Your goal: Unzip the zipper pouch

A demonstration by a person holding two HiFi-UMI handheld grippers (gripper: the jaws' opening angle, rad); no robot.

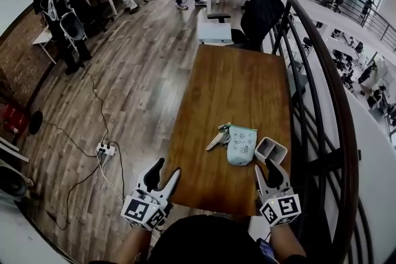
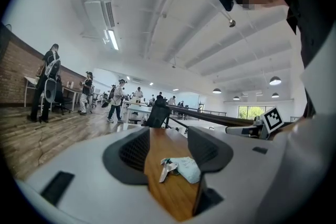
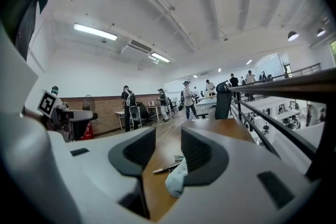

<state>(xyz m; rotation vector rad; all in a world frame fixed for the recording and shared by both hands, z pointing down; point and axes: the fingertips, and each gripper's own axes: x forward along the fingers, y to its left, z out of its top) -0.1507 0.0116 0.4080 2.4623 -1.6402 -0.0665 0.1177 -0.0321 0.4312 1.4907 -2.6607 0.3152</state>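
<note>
Both the left tool (image 1: 168, 167) and right tool (image 1: 266, 166) gape empty, facing the zipper pouch (image 1: 241, 145).

steep overhead; two low table (image 1: 229, 89) views

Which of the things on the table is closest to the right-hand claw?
The small white square tub, just ahead of the right gripper; the pale green pouch and the keys lie further left.

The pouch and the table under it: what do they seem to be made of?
The pouch looks like soft fabric, pale mint and matte: it lies slumped and creased. The table looks like wood or wood veneer, warm brown with visible grain and a slight sheen; which one is unclear.
</note>
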